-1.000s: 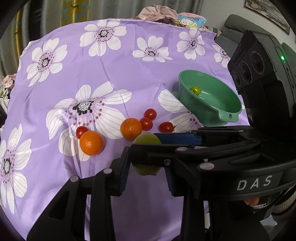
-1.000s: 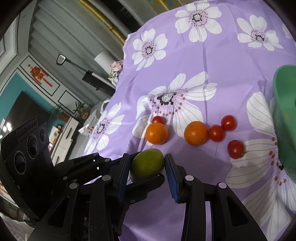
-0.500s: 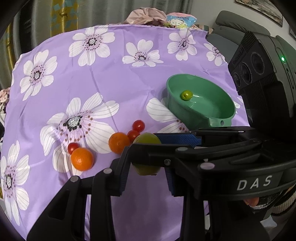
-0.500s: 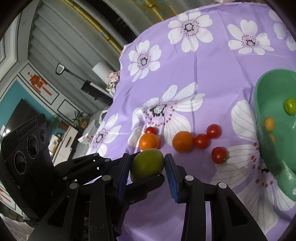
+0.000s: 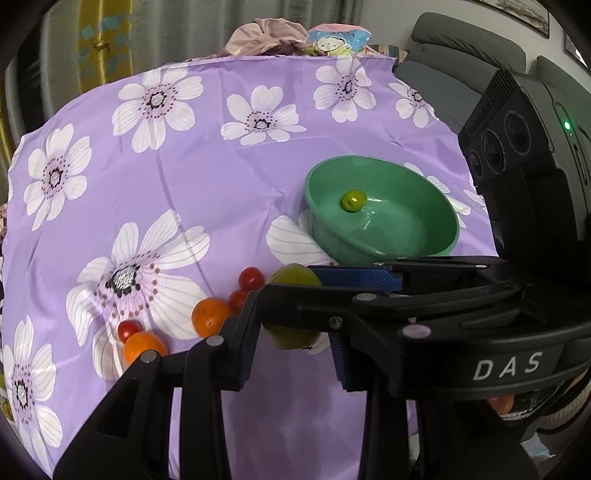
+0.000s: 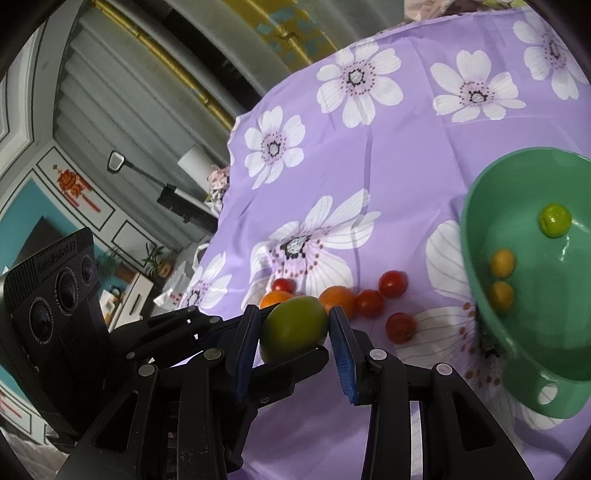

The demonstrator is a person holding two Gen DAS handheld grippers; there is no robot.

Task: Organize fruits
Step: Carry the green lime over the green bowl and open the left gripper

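Smooth oval green fruit (image 6: 293, 328) between ribbed blue pads (image 6: 341, 354)

Wide bare stretch of purple flowered cloth (image 5: 207, 177) on tabletop behind the cluster of oranges and red cherry tomatoes (image 6: 364, 301). Green plastic bowl (image 6: 476, 206) blocks the right side; its mouth lies open, three small fruits inside.

My desk (image 5: 229, 173) wears a purple cloth printed with white flowers. Behind its far edge I see grey curtains (image 5: 192, 26) with a yellow panel (image 5: 103, 40), and a grey sofa (image 5: 469, 40) off its right corner. Left of the desk stand teal-panelled walls (image 6: 22, 206) and a white lamp (image 6: 194, 164).
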